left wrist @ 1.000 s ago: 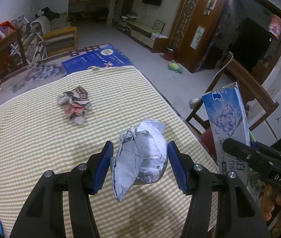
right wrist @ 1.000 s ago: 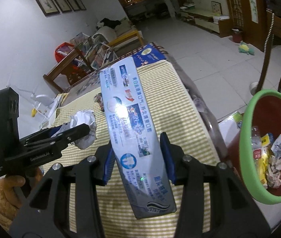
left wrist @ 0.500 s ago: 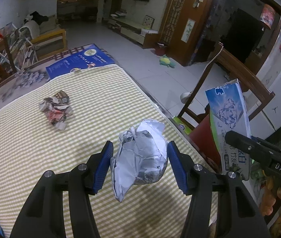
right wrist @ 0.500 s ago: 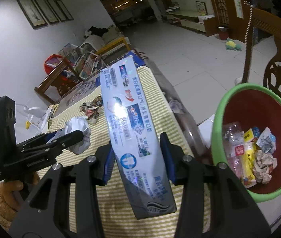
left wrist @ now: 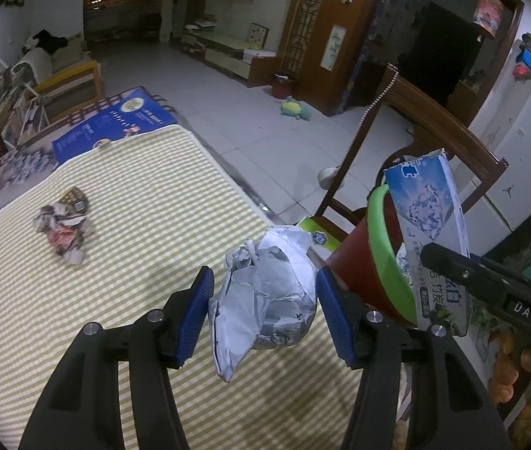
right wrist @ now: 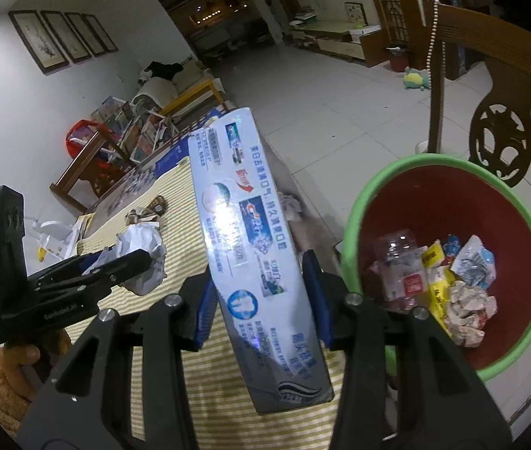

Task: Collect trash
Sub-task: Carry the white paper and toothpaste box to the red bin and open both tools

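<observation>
**Both grippers loaded beside the bin**

The left gripper (left wrist: 265,307) is clamped on a crumpled silver wrapper (left wrist: 265,292), held above the striped tablecloth (left wrist: 134,232) near the table's edge. The right gripper (right wrist: 261,296) grips a long blue toothpaste box (right wrist: 250,247), tilted upward, just beside the red bin with a green rim (right wrist: 348,232). Inside the bin lie crumpled paper, a clear bottle and wrappers. Another crumpled wad (left wrist: 64,225) rests on the cloth, well apart from both grippers; its blurred print looks like coloured paper. A wooden chair (right wrist: 505,86) stands behind the bin.
</observation>
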